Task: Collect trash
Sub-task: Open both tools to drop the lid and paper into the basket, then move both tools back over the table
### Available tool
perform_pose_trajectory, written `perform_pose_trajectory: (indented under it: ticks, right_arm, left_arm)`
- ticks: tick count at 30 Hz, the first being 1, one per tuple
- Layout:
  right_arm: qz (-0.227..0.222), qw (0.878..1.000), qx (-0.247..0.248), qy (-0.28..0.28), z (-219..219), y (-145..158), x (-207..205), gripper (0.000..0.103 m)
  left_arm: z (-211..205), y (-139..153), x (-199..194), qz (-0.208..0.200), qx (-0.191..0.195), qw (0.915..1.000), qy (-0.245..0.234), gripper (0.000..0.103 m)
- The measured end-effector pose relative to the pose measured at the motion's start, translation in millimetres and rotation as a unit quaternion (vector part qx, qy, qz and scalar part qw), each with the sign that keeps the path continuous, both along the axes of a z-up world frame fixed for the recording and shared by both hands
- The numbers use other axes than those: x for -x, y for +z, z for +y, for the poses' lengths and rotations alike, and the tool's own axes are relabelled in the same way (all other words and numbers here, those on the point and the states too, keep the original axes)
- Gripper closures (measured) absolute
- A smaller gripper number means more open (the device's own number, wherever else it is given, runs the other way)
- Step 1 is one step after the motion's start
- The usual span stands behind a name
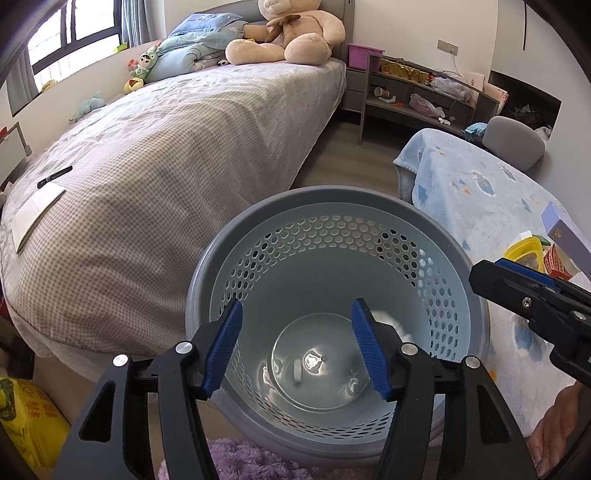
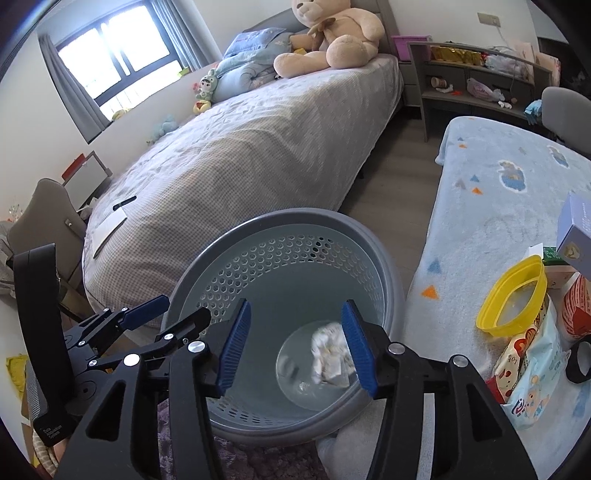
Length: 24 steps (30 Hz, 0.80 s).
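Note:
A grey perforated wastebasket point(image 1: 258, 221) point(image 2: 295, 218) stands on the floor between the bed and a low table. My left gripper point(image 1: 297, 343) hangs open over its mouth, with nothing between the blue pads. My right gripper point(image 2: 295, 339) is open over the same bin, also empty. A crumpled white paper wad point(image 2: 330, 354) point(image 1: 388, 325) lies on the bin's floor beside a small white piece point(image 1: 297, 371). Each gripper shows in the other's view: the right gripper point(image 1: 491, 269) at the bin's right rim, the left gripper point(image 2: 183, 308) at its left rim.
On the blue blanket point(image 2: 498, 206) to the right lie a yellow lid point(image 2: 513, 295), a wipes packet point(image 2: 532, 369), a red cup point(image 2: 576, 306) and a box point(image 2: 576, 236). The bed point(image 1: 166, 155) with a teddy bear point(image 1: 291, 33) fills the left. A shelf point(image 1: 417, 92) stands behind.

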State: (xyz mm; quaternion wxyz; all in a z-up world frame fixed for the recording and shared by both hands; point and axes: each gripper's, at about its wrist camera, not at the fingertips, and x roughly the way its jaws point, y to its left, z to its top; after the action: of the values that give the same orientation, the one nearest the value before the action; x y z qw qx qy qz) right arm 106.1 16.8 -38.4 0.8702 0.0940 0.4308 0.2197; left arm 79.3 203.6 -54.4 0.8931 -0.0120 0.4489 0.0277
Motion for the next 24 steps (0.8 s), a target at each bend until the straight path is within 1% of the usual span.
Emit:
perform_pose_trajectory:
  ticks: [6,9,16,24]
  right_arm:
    - [-0.001,1.000,0.003,0.001,0.7,0.3,1.3,0.052]
    - [-0.002,1.000,0.007,0.003,1.8,0.6,3.2,0.052]
    - [-0.006,1.000,0.011,0.002,3.7,1.9,6.9,0.051]
    - [-0.005,1.000,0.009,0.001,3.5,1.9,10.1,0.049]
  left_arm:
    - [2.4,2.0,3.0,-0.002,0.000,1.0000,0.008,0.042]
    - [1.5,2.9,5.8,-0.005,-0.003,0.9999,0.010,0.038]
    - [2.7,3.3,10.8,-0.004,-0.005,0.9999,0.015,0.035]
    - [4.7,5.7,15.6,-0.003,-0.006,0.9998,0.021,0.034]
